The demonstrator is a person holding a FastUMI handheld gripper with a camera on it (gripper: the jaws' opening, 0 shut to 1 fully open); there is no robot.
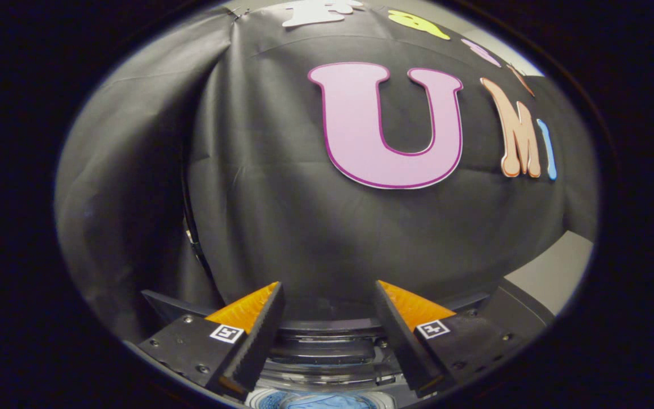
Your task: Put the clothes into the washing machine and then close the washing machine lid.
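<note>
My gripper (327,289) is open, with a wide gap and nothing between its fingers. It points at the black cloth wall (327,227) straight ahead. Below and between the fingers I see the dark top of the washing machine (327,349), with its raised lid (327,325) at the back. At the very bottom, under the fingers, a blue piece of clothing (327,402) lies in the round drum opening. The rest of the drum is hidden beneath the fingers.
The black cloth wall hangs close behind the machine and folds round on the left (128,216). A pale strip of wall or floor (560,270) shows to the right of the machine's dark corner (523,309).
</note>
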